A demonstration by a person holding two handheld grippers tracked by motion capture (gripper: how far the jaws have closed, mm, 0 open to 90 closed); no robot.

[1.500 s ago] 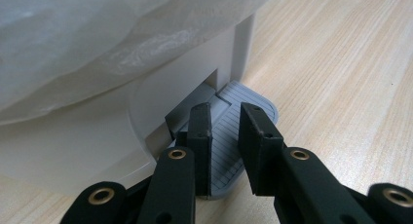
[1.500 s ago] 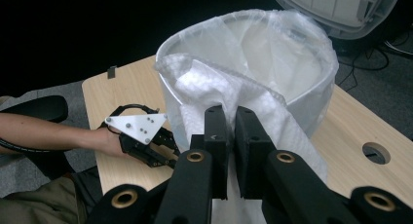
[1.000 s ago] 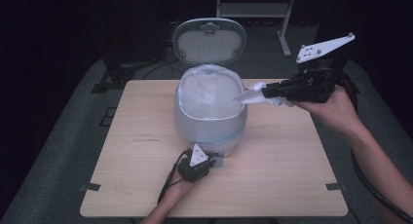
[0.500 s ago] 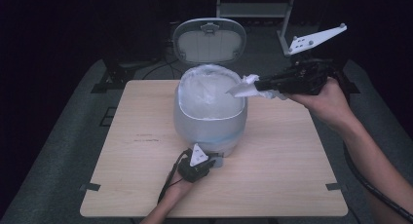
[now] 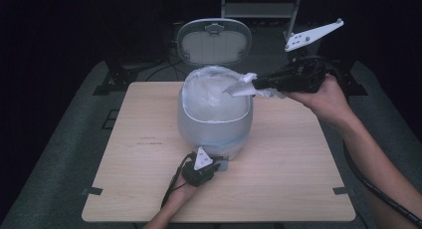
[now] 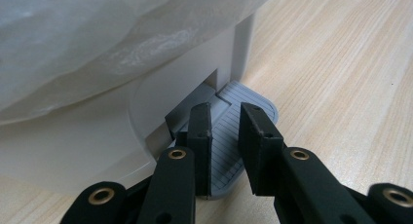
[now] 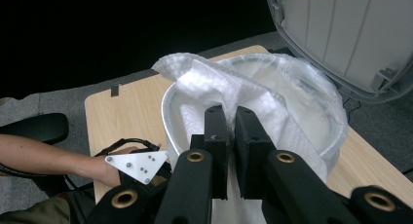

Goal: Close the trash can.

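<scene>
My right gripper (image 5: 259,84) is clenched on the edge of the white bag (image 5: 214,97), lifted over the rim of the bin (image 5: 214,127) mid-table, its lid (image 5: 214,40) up. My left gripper (image 5: 211,168), jaws nearly together and holding nothing, presses the pedal (image 6: 243,121) at the bin's foot.

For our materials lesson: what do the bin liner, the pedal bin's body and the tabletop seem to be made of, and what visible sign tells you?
Bin liner: thin plastic film, translucent white; it crinkles and folds where the right tongs pinch it.
Pedal bin: probably moulded plastic, pale grey, smooth and matt, with rounded corners and a ribbed pedal.
Tabletop: light wood or wood-look laminate; straight grain lines show.
</scene>
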